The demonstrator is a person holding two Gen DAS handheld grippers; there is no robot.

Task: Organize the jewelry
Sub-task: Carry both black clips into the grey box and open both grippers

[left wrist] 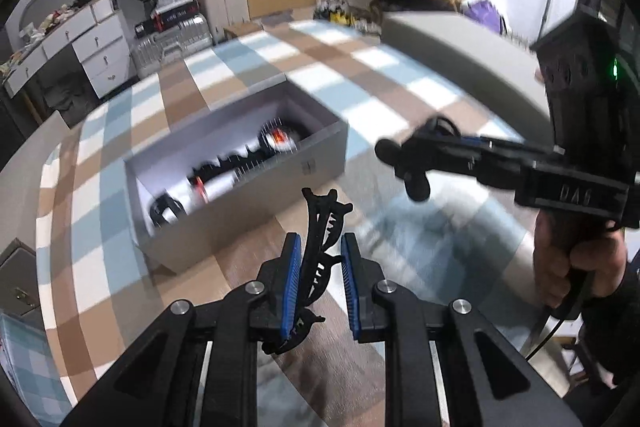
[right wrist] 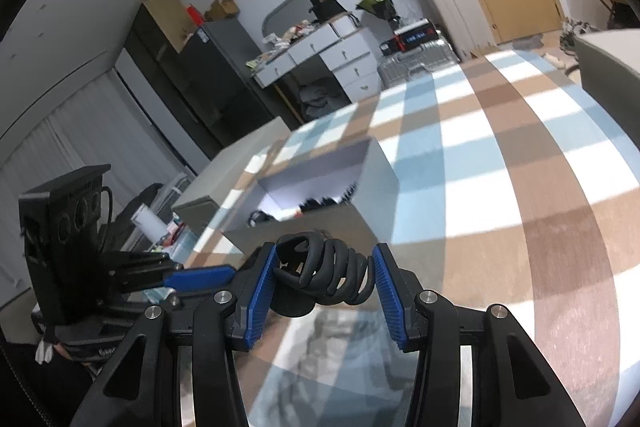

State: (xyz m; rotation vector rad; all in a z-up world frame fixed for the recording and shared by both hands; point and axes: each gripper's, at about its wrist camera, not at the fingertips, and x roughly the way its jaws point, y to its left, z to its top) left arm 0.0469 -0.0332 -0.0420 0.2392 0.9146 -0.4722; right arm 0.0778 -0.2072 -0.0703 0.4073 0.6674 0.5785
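Left gripper: clamping a black hair clip. Right gripper: gripping a black claw clip. Gray box: sitting open on the checkered table.

Grey box open on top, clips inside; checked tablecloth around bare

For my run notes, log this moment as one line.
left gripper: shut on thin black hair clip | right gripper: shut on black claw clip | grey box: open
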